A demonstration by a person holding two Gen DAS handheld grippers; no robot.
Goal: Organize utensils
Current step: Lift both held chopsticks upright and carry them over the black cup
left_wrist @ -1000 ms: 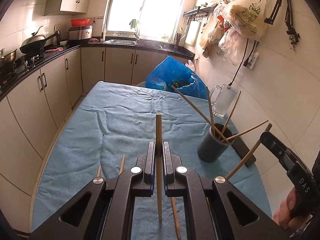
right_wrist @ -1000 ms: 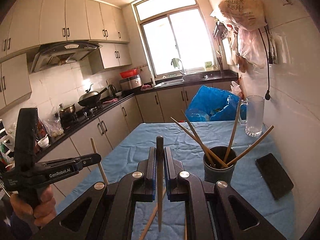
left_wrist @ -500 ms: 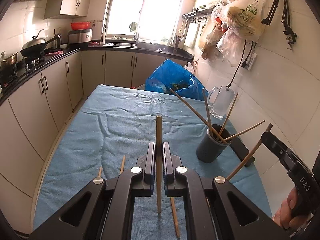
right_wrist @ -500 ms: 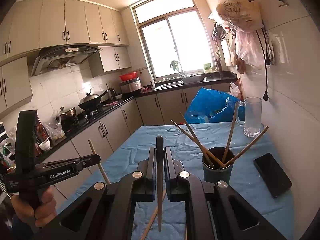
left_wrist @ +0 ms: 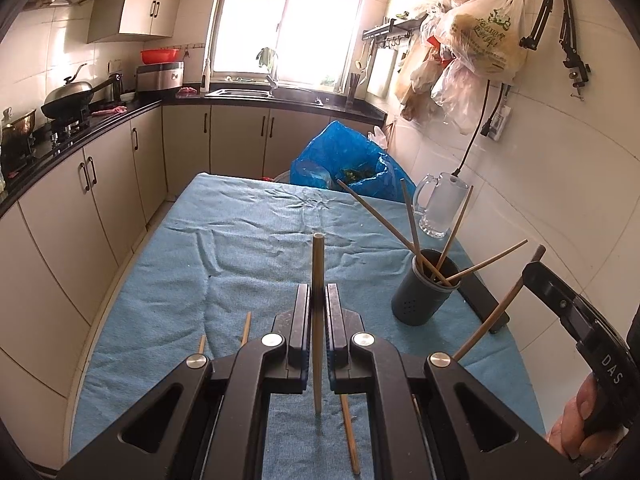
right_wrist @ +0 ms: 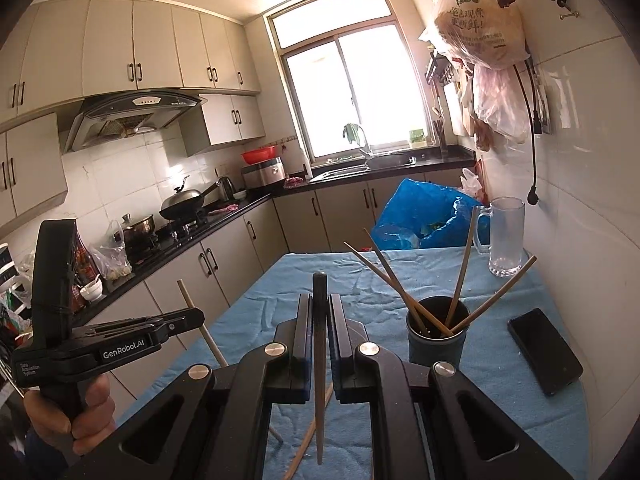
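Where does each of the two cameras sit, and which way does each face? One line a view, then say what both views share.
Left wrist view: rides the left gripper, shut on a pale wooden chopstick, facing down the blue-clothed table to the window; the right gripper and hand show at right.
Right wrist view: rides the right gripper, shut on a dark-tipped chopstick, facing the same way; the left gripper and hand show at left.
Shared: dark grey cylindrical holder, clear glass mug.
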